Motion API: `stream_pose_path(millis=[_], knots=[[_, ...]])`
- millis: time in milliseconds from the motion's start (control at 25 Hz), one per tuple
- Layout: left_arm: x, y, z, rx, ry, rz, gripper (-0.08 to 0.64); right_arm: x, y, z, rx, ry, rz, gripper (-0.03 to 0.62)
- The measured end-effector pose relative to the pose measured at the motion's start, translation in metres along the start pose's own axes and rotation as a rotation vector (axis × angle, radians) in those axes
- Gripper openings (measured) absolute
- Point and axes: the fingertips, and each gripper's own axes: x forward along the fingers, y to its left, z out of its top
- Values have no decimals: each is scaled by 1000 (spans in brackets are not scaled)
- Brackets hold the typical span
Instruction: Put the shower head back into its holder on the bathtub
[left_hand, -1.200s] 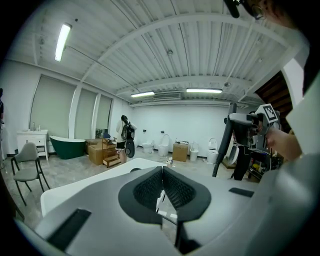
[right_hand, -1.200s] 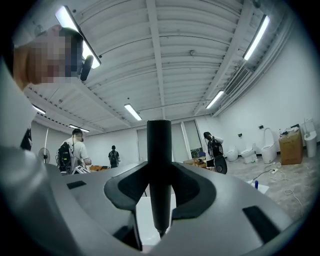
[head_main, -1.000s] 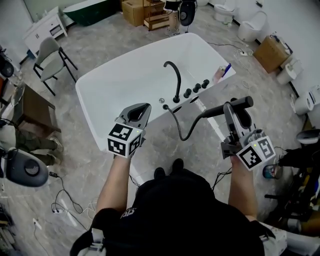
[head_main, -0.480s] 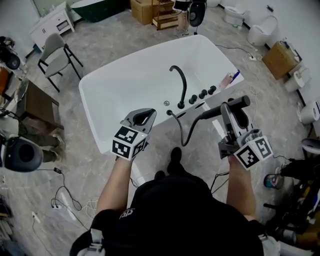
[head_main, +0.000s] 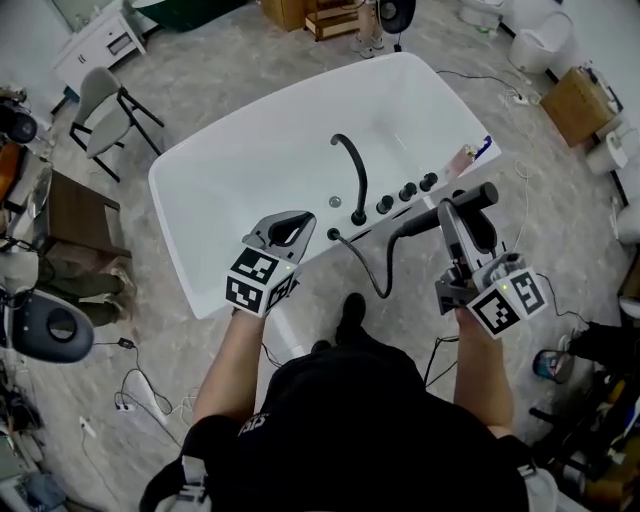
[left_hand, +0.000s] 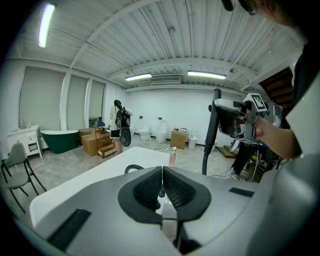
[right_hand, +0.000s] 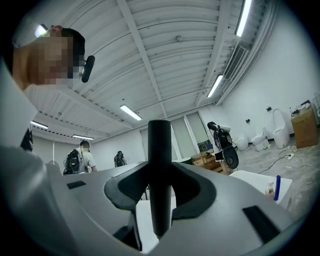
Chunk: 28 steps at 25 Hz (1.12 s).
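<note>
Right tongs (head_main: 453, 212) clamp the shower head (head_main: 420, 220), its axis running 9 to 3 o'clock, with the tub's (head_main: 260, 170) holder (head_main: 333, 237) at their 9 o'clock, nearer the shut, empty left tongs (head_main: 290, 228).

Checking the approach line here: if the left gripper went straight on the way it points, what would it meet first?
Most likely the near rim of the bathtub, close to the base of the black faucet. The left gripper, shut and empty, tilts slightly down towards it, though depth is hard to judge.
</note>
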Motion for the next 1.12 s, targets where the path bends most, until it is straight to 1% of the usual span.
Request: stream_pose_path(millis=[200, 360, 480, 600, 680, 880, 960, 1000, 1080, 1120], knots=[[29, 10, 9, 5, 18, 15, 18, 20, -21, 11, 18, 1, 61, 150], [32, 5, -3, -24, 24, 9, 18, 26, -22, 13, 8, 7, 73, 150], [24, 14, -14, -46, 19, -13, 18, 40, -8, 11, -10, 17, 66, 150], [13, 25, -14, -36, 1, -32, 17, 55, 8, 12, -18, 14, 54, 150], [3, 31, -12, -31, -15, -35, 18, 61, 22, 16, -34, 12, 55, 150], [-21, 44, -20, -48, -46, -35, 18, 76, 54, 24, -81, -7, 70, 150], [-28, 42, -21, -57, -64, -55, 18, 81, 66, 22, -88, -6, 82, 150], [-28, 38, -21, -61, -75, -77, 18, 84, 70, 21, -90, -5, 89, 150], [-24, 25, -20, -57, -86, -136, 21, 89, 76, 18, -89, 0, 102, 150], [-20, 16, -20, -50, -85, -169, 46, 91, 77, 17, -84, 2, 106, 150]])
